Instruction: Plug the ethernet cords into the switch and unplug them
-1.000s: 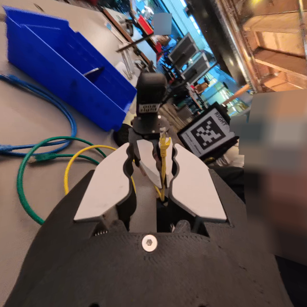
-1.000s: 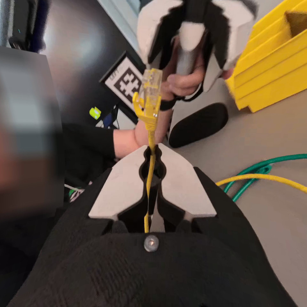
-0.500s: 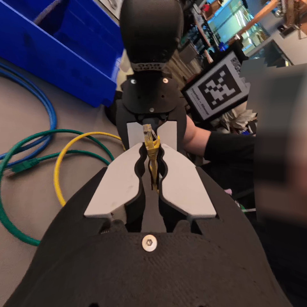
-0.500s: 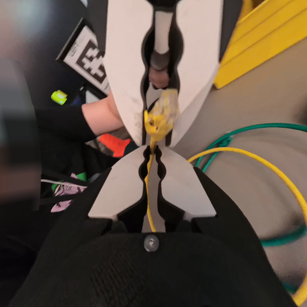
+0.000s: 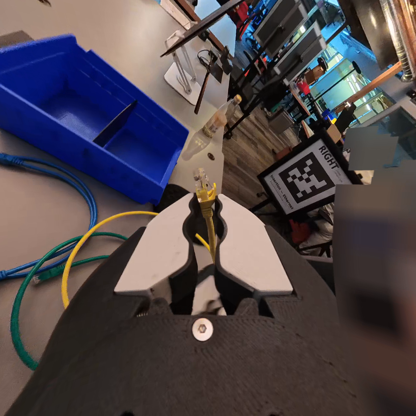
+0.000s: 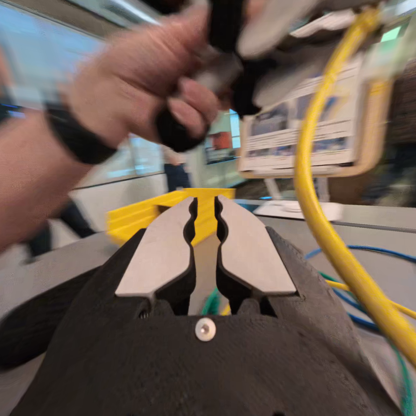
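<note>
Left wrist view: left gripper (image 5: 205, 198) is pinched on the yellow ethernet cord (image 5: 210, 227) just behind its plug (image 5: 201, 179). The clear plug tip sticks out past the fingertips and points away from the camera, above the table edge. The yellow boot sits right at the finger gap. The rest of the yellow cord loops down to the grey table (image 5: 45, 213) on the left. It crosses a green cord (image 5: 20, 315), whose plug end lies flat by the loop, and a blue cord (image 5: 90, 202) curves round behind both. A blue bin (image 5: 139, 180) with a dark divider sits beyond the cords, nothing visible inside. A clear bottle (image 5: 209, 128) lies near the bin's far corner at the table edge. A black-and-white marker board (image 5: 301, 180) stands off the table to the right. No switch visible here.

Right wrist view: heavy motion blur. Right gripper (image 6: 205, 202) has its fingers parted with a narrow gap — nothing between them. A yellow bin (image 6: 139, 216) shows through and beside the gap, on the table farther ahead. A hand (image 6: 139, 74) fills the upper left, wrapped round the black handle of the other gripper. The yellow cord (image 6: 315, 202) hangs from the top right in a long arc, down past the right finger to the table — clear of this gripper. Blue and green cords lie on the table at lower right. No switch visible here either.
</note>
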Available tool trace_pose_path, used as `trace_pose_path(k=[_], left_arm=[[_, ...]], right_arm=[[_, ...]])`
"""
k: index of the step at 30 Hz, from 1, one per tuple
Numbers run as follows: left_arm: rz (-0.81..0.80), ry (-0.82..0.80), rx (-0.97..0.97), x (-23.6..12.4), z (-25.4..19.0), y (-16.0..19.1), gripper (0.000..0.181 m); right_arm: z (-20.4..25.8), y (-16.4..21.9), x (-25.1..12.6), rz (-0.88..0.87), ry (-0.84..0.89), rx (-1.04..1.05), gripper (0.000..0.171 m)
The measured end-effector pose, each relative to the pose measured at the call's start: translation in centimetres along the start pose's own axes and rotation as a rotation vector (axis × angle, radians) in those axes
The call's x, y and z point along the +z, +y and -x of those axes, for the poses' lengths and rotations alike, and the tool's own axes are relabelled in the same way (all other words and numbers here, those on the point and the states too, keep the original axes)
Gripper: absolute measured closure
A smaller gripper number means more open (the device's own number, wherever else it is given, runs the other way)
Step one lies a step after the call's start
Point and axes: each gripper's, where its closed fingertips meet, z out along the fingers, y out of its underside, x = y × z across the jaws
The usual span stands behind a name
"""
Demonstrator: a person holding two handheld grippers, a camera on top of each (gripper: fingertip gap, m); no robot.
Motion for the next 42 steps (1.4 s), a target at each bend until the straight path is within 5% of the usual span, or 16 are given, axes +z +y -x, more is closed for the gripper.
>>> trace_pose_path(k=[4, 11, 27, 35, 42], left_arm=[[-0.073, -0.006, 0.033, -1.0, -2.0, -1.3, 0.169], [-0.244, 0.02, -0.008, -3.2, -1.6, -2.3, 0.169], [-0.384, 0.024, 0.016, -2.0, -0.4, -2.1, 0.169], [-0.418, 0.052, 0.003, -2.8, -0.3, -2.4, 0.168], [-0.424, 0.05, 0.016, -2.8, -0.4, -2.4, 0.169]], right_arm=[[-5.7, -2.9, 1.3, -0.165, 0.323, -0.248, 0.135], [-6.9, -11.3, 0.5, -0.449, 0.264, -0.341, 0.132], [-6.7, -12.8, 1.8, -0.488, 0.206, -0.246, 0.16], [-6.7, -12.7, 2.5, -0.383, 0.199, -0.38, 0.15], [-7.1, -12.2, 3.0, -0.325, 0.21, -0.405, 0.158]])
